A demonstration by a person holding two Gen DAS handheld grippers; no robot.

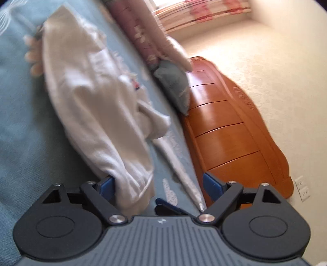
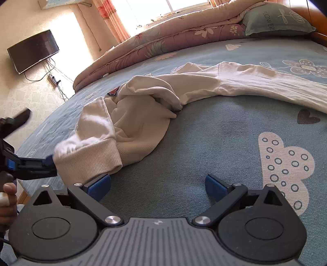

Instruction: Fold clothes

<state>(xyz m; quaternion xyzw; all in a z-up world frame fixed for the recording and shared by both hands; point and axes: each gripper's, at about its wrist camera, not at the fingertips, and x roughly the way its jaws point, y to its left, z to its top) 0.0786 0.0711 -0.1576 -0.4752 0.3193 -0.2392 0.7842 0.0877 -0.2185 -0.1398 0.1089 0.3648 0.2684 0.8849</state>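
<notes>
A cream sweatshirt [image 2: 143, 122] lies crumpled on the blue patterned bedsheet [image 2: 214, 143], with one sleeve [image 2: 265, 88] stretched out to the right. Its ribbed hem [image 2: 90, 159] bulges up at the near left. My right gripper [image 2: 158, 184] stands open over bare sheet, its left pad [image 2: 100, 186] just beside that hem. My left gripper [image 1: 159, 187] is wide open in its own view; a fold of the sweatshirt [image 1: 92, 98] rests against its left pad [image 1: 107, 188]. In the right wrist view the left gripper [image 2: 34, 165] touches the hem from the left.
A folded pink floral quilt [image 2: 163, 41] and a grey-green pillow [image 2: 276, 18] lie along the far side of the bed. The wooden headboard [image 1: 235, 131] stands against the wall. A wall TV [image 2: 33, 50] and a power strip [image 2: 53, 78] are beyond the bed's left edge.
</notes>
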